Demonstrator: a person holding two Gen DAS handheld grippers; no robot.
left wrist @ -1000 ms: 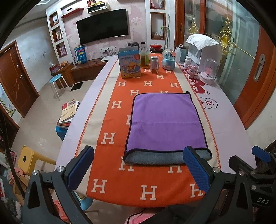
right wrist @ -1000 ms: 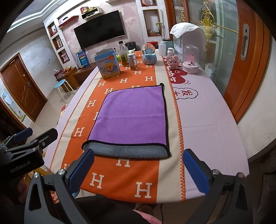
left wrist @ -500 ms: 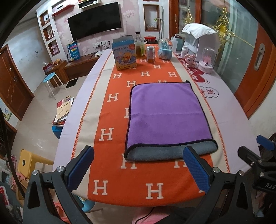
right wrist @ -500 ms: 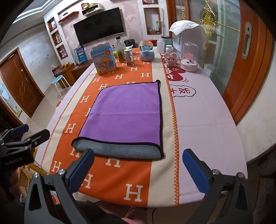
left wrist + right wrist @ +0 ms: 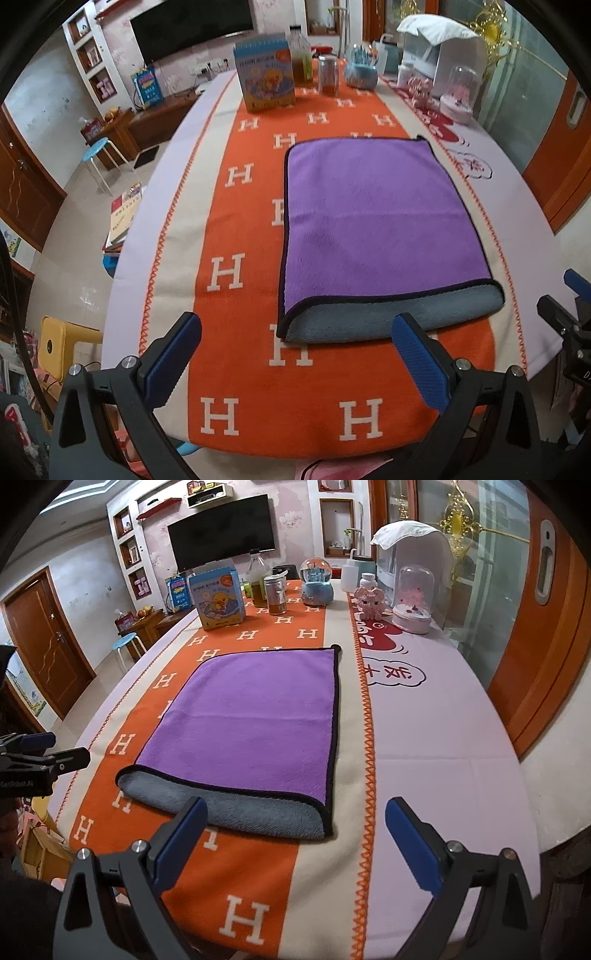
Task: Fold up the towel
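Observation:
A purple towel (image 5: 376, 218) with a black hem lies flat on the orange table runner, folded once, with its grey underside showing along the near fold (image 5: 391, 314). It also shows in the right wrist view (image 5: 255, 716). My left gripper (image 5: 295, 343) is open and empty, hovering just short of the towel's near left corner. My right gripper (image 5: 295, 827) is open and empty, just short of the towel's near right corner. The right gripper's body shows at the right edge of the left wrist view (image 5: 569, 317).
At the table's far end stand a blue box (image 5: 264, 74), a bottle (image 5: 301, 59), a jar (image 5: 328, 75), a snow globe (image 5: 362, 66) and a white appliance (image 5: 439, 55). The near table edge (image 5: 317, 456) is right below the grippers. A stool (image 5: 98, 147) stands on the floor left.
Both grippers have moved forward and lower toward the towel's near fold, so the towel looks larger and closer. The towel has not moved. Both grippers stay open.

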